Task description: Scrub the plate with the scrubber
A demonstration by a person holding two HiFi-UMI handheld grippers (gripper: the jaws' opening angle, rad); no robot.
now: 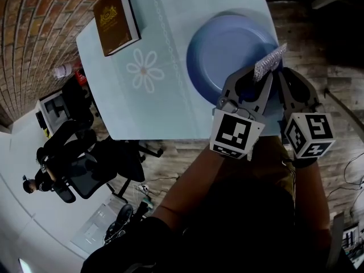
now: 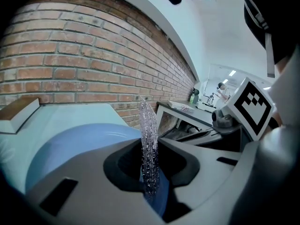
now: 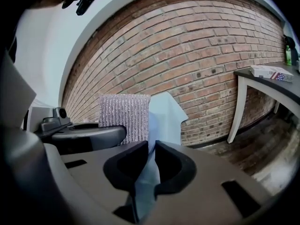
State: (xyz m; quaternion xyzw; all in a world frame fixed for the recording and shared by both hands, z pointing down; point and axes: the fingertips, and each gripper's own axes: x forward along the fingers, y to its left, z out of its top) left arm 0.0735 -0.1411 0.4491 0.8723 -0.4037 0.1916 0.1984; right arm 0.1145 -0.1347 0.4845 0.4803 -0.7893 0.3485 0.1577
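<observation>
The plate [image 1: 227,50] lies at the upper right of the head view, on a pale blue table [image 1: 165,107]; the scrubber [image 1: 269,62] stands on edge over its near rim, pinched in the left gripper [image 1: 259,79]; the right gripper [image 1: 287,79] is clamped on a thin blue edge, apparently the plate's rim. Scrubbing looks about to begin; next the scrubber should be laid flat on the plate's face. A book [image 1: 115,21] sits at the table's upper-left corner; a brick wall [image 1: 34,44] and a wooden floor [image 1: 318,44] lie beyond.

Site reads as an office-type workroom. I see a brick wall [image 3: 197,50], wood-plank floor [image 1: 176,147], a person [image 1: 54,147] seated in a swivel chair [image 1: 85,178], and a side desk [image 3: 262,81].
</observation>
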